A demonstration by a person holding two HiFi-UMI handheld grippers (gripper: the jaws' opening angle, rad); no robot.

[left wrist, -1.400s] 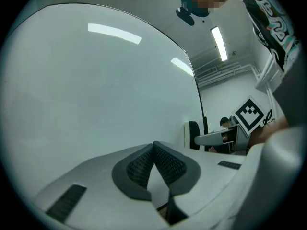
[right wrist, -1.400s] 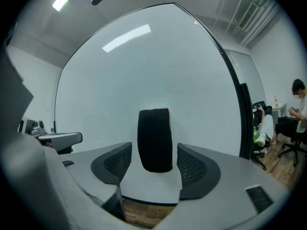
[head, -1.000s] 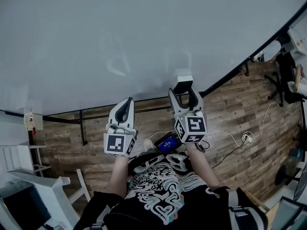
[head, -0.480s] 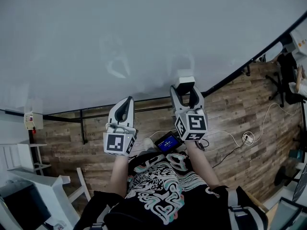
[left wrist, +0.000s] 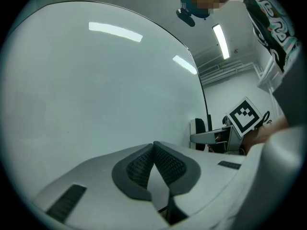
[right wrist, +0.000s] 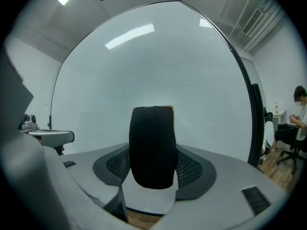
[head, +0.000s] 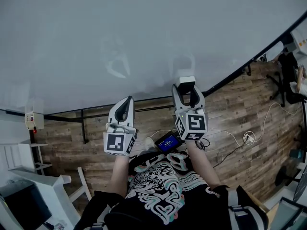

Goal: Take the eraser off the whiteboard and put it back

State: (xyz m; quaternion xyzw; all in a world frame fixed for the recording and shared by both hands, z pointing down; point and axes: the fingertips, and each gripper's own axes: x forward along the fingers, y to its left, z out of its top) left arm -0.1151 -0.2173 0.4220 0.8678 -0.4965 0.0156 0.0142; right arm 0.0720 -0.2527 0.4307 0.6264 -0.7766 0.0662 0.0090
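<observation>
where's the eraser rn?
Head view, right of centre: the eraser sits on the whiteboard near its lower edge, between the jaws of the right gripper, which have just been closing on it.

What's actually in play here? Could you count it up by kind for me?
1 whiteboard
1 eraser, black
2 grippers: left gripper shut and empty; right gripper, whose jaws have just been closing, gripping the eraser
Total: 4
</observation>
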